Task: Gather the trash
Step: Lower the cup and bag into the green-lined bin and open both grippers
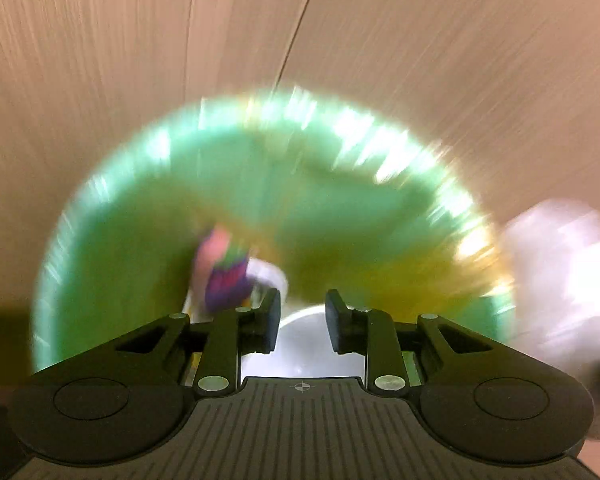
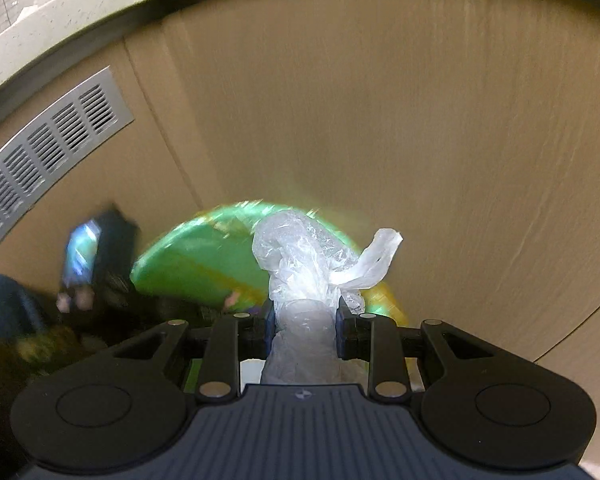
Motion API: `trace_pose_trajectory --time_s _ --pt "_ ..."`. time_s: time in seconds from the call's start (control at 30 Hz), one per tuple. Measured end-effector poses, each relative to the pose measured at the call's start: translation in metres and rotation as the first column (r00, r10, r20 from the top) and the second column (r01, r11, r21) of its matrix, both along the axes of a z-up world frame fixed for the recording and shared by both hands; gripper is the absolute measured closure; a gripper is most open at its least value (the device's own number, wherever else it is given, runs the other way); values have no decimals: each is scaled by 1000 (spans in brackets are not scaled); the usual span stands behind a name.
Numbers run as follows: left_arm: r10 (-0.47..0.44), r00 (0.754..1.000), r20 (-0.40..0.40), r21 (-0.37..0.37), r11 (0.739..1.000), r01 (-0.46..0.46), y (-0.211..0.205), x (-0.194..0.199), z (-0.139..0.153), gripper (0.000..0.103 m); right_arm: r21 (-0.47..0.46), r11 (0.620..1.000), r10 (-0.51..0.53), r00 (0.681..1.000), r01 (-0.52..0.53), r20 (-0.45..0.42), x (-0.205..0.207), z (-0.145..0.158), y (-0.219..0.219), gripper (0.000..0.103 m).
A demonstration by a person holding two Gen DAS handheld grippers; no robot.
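Crumpled clear plastic [image 2: 300,280] is clamped in the right tongs [image 2: 302,334] above the green bin liner [image 2: 188,264]. Left tongs [image 1: 303,320] gape empty over the liner's mouth, a colourful wrapper [image 1: 224,276] just beyond them. Risk: clinging plastic sticks to the pads on release and misses.

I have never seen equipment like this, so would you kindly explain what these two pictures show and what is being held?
Each picture comes from a camera mounted on a hand-held claw, looking forward along its two black fingers; a person carries one in each hand. The left claw is open and holds nothing above a round green plastic bin, where a blurred colourful wrapper shows. The right claw is closed on a crumpled clear plastic bag. Behind are beige panels.
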State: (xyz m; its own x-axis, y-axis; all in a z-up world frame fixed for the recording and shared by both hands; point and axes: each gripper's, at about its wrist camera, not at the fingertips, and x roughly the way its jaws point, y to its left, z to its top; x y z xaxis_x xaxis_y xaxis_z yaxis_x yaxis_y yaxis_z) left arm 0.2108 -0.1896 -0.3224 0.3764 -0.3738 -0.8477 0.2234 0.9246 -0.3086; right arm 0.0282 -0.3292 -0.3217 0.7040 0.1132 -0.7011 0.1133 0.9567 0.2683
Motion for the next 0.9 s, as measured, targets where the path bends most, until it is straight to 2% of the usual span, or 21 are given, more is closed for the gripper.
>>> trace_pose_trajectory --time_s 0.07,0.17,0.27,0.33,0.4,0.47,0.63,0.7,0.9 --pt "-33 995 92 -24 999 35 7 -7 31 75 47 999 17 1000 -16 -26 3 -2 3 76" --pt "-98 977 190 10 995 98 20 -21 68 75 59 998 27 998 -24 -51 8 -3 12 76" --pt "-168 954 249 70 985 155 36 -39 89 75 40 999 34 997 -32 -74 13 -4 24 76" --pt "-185 949 257 91 982 166 52 -52 100 75 47 998 38 995 -34 -94 16 -6 30 76" --pt "-177 952 250 68 984 165 69 -61 102 75 60 997 49 993 -42 -108 18 -8 35 76" --pt "-143 956 257 0 989 148 86 -68 103 75 68 997 56 992 -48 -113 21 -9 40 75" --pt "-84 944 319 -104 987 123 107 -77 106 75 31 999 -5 997 7 -74 27 3 49 60" --pt "-77 942 326 -110 987 118 109 -80 106 75 11 1000 -17 998 18 -54 27 11 51 54" --pt "-49 939 342 -110 990 92 118 -90 117 75 -39 998 -50 996 48 -75 23 21 70 51"
